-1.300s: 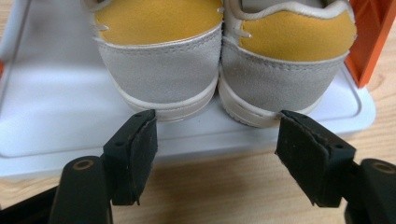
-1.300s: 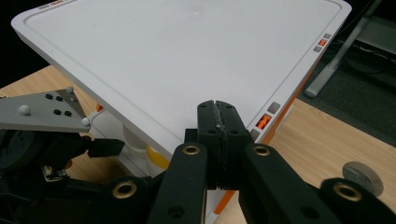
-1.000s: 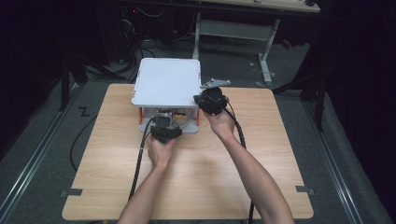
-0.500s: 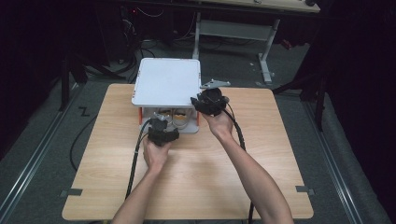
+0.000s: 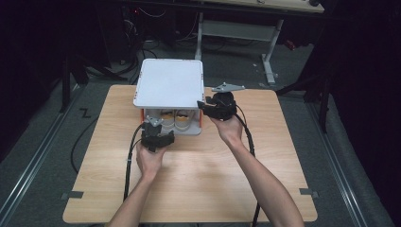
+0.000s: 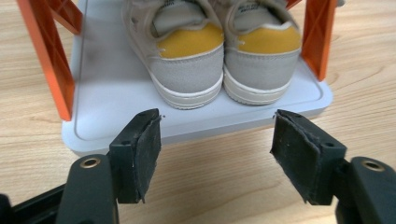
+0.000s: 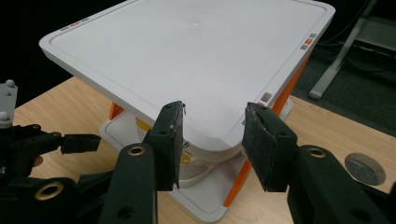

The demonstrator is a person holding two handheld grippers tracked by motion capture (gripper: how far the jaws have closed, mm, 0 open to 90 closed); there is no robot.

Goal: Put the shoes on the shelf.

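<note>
Both grippers are released: the left gripper [image 6: 215, 158] faces the shoes [image 6: 217, 51] on the rack [image 5: 168, 85], the right gripper [image 7: 212, 144], jaws just opening, at its top corner.

1. A two-tier shoe rack [image 5: 168, 85] stands at the far middle of the tabletop [image 5: 198, 179].
2. A pair of sneakers [image 6: 219, 51] sits side by side on its lower shelf [image 6: 100, 93], heels toward the near edge, under the top shelf [image 7: 187, 51].
</note>
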